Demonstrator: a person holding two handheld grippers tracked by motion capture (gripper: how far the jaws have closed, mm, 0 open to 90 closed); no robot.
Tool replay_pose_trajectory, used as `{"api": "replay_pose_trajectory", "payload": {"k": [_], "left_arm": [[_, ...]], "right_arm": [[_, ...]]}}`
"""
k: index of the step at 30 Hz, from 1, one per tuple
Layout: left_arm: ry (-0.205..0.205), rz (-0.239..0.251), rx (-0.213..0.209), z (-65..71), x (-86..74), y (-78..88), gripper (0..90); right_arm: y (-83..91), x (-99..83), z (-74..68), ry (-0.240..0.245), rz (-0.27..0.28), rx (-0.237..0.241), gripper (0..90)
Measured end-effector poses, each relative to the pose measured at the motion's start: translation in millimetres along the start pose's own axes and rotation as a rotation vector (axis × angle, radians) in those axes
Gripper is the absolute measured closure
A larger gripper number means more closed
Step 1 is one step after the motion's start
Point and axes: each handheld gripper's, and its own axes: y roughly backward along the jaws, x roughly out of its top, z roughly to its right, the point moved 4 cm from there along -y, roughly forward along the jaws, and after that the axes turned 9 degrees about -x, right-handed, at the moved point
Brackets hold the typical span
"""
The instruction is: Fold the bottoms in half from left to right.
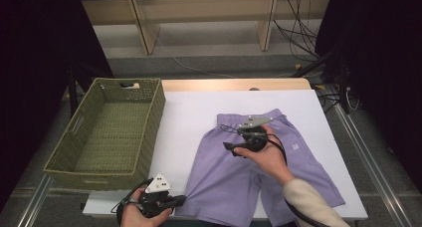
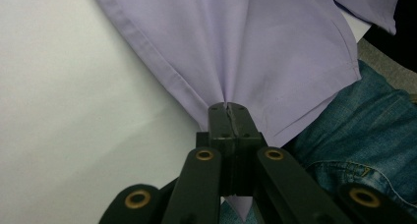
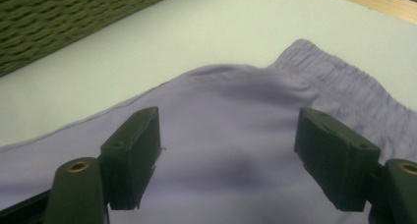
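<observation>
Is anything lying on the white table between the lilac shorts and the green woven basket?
Nothing visible does. The lilac fabric shorts lie flat right of the green woven basket, with bare white tabletop between them. The left gripper is clamped on a leg hem; the right gripper is open over the shorts.

Green woven basket (image 1: 149,118) on white table (image 1: 189,112) — left side.

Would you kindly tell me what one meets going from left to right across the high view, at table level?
Woven basket → left gripper, shut on the hem of the shorts → purple shorts → right gripper, open above the shorts → bare white table top.
</observation>
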Motion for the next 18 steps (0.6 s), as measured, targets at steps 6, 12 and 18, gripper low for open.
{"api": "replay_pose_trajectory", "payload": {"k": [6, 12, 18], "left_arm": [[-0.001, 0.003, -0.007, 0.6, -2.1, 2.1, 89.5], [-0.004, 0.013, -0.014, 3.2, -2.1, 4.8, 89.5], [0.002, 0.013, -0.022, 2.1, -3.7, 5.0, 89.5]], "right_arm": [[-29.9, 23.9, 1.1, 0.003, -0.047, -0.009, 27.7], [-57.5, 37.8, 0.6, 0.002, -0.083, -0.026, 28.1], [-77.2, 45.6, 5.4, -0.016, -0.111, -0.035, 28.5]]}}
